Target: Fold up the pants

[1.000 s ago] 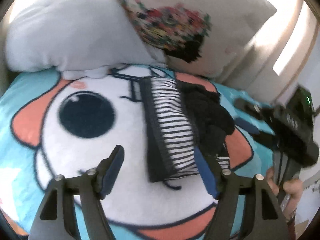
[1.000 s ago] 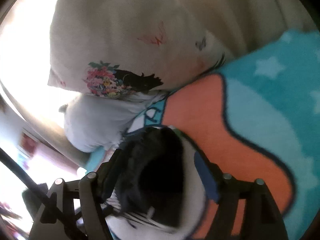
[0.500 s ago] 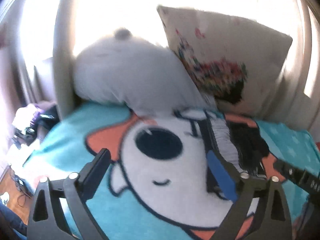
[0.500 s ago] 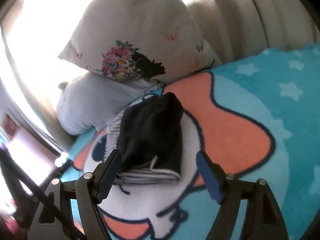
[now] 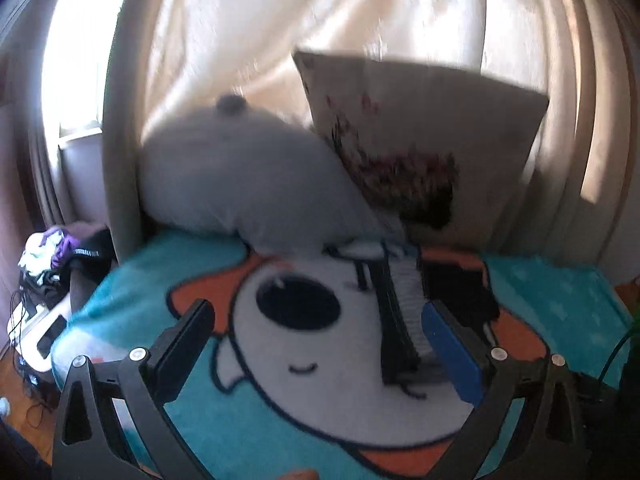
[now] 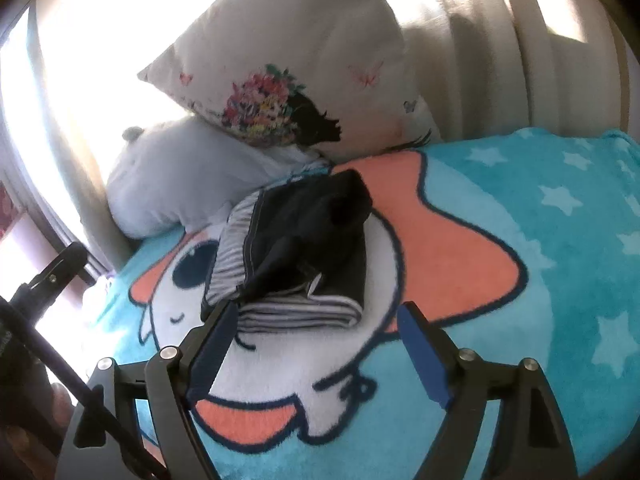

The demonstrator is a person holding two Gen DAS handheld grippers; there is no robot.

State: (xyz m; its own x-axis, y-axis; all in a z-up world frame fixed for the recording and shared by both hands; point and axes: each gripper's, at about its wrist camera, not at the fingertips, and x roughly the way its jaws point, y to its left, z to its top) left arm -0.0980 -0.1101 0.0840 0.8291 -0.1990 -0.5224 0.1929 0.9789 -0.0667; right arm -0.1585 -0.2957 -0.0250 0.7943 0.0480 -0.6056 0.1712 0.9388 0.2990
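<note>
Both tongs, left tongs (image 5: 320, 344) and right tongs (image 6: 316, 340), are spread and hold nothing. Beyond them, the folded pants (image 6: 296, 256) lie on the cartoon blanket (image 6: 540, 240), near two pillows (image 6: 288, 64).

no text, label, brand or number can be read in either view. a dark garment (image 5: 86, 254) in the pile of clothes beside the bed carries a white band with small marks, too blurred to make out. the blanket (image 6: 540, 240) and the pillow (image 6: 280, 60) bear only pictures.
</note>
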